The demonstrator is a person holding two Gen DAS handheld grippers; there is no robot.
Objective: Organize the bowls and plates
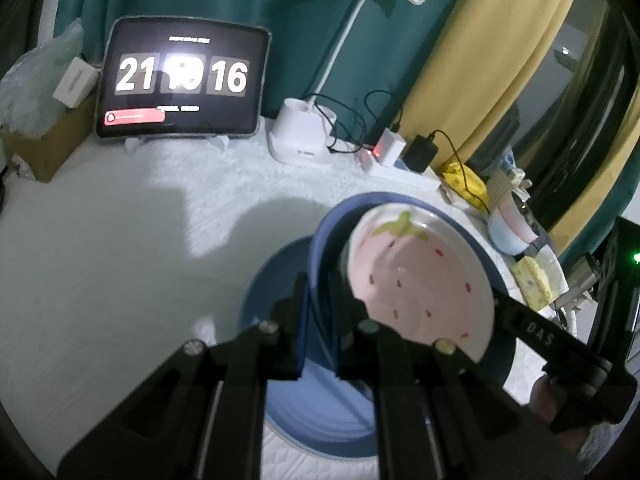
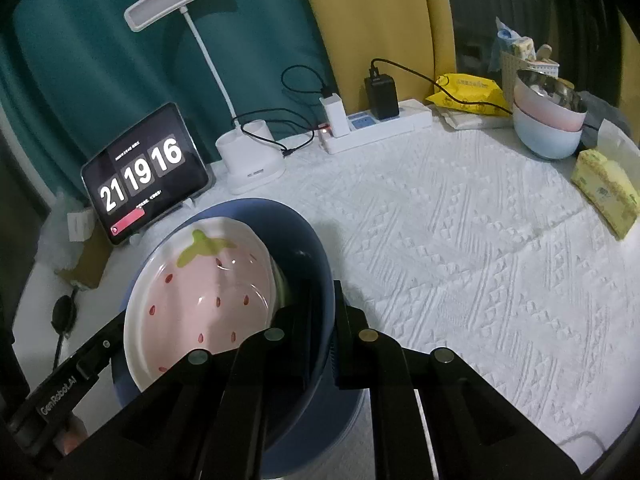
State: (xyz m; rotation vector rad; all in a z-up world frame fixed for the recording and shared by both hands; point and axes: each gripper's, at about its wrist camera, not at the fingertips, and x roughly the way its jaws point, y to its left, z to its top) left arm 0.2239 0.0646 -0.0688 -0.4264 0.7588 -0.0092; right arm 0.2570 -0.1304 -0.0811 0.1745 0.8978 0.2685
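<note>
A pink strawberry-pattern dish (image 1: 420,280) (image 2: 200,288) lies inside a dark blue bowl (image 1: 332,232) (image 2: 304,248), which is held just above a blue plate (image 1: 280,280) (image 2: 320,432) on the white cloth. My left gripper (image 1: 320,320) is shut on the bowl's left rim. My right gripper (image 2: 320,328) is shut on the bowl's right rim. Each gripper shows at the edge of the other's view. A stack of pastel bowls (image 2: 548,120) (image 1: 512,228) stands at the far right of the table.
At the back stand a tablet clock (image 1: 180,80) (image 2: 144,172), a white desk lamp (image 1: 300,132) (image 2: 248,160) and a power strip (image 2: 376,124) with chargers and cables. Yellow packets (image 2: 468,92) and a tissue pack (image 2: 604,192) lie at the right.
</note>
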